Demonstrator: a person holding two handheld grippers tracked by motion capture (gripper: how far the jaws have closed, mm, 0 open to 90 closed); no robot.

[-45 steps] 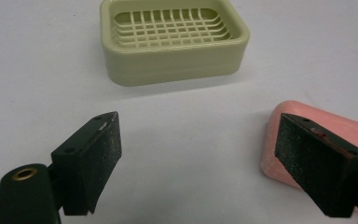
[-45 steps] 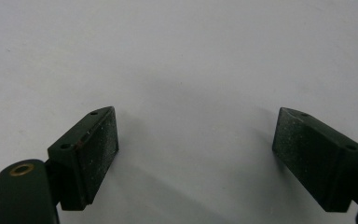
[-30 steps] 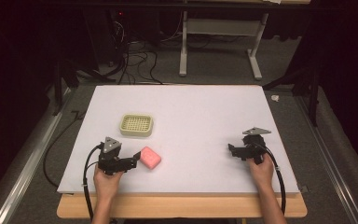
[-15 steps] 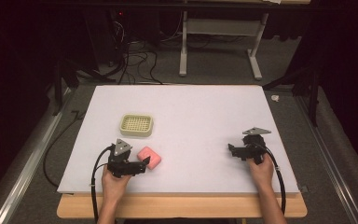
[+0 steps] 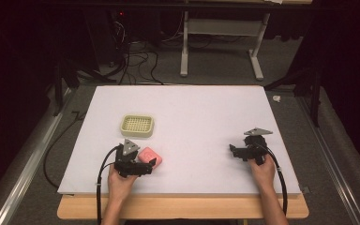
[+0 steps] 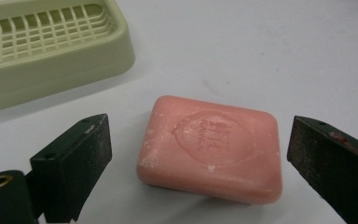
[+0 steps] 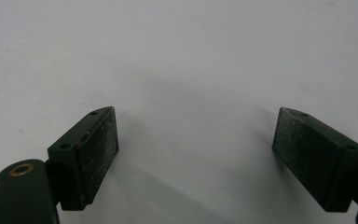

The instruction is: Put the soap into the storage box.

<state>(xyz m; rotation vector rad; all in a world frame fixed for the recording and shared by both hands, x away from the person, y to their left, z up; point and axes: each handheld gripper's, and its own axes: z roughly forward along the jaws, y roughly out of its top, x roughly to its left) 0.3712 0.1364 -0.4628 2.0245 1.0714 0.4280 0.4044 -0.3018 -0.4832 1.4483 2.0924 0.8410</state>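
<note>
A pink bar of soap (image 5: pixel 149 155) (image 6: pixel 210 147) lies flat on the white board, near its front left. My left gripper (image 5: pixel 146 165) (image 6: pixel 198 154) is open, its two black jaws set wide on either side of the soap without touching it. Behind the soap sits a pale green slatted soap dish (image 5: pixel 137 125) (image 6: pixel 42 44), with nothing in it. At the front right my right gripper (image 5: pixel 233 151) (image 7: pixel 196 140) is open over bare board, with nothing between its jaws.
The white board (image 5: pixel 197 112) rests on a wooden table whose front edge (image 5: pixel 183 208) runs under the person's forearms. Cables and a white desk frame (image 5: pixel 220 42) stand on the dark floor behind.
My left gripper has moved right and forward to the soap, so its open jaws now straddle the bar. The right gripper has stayed where it was.
</note>
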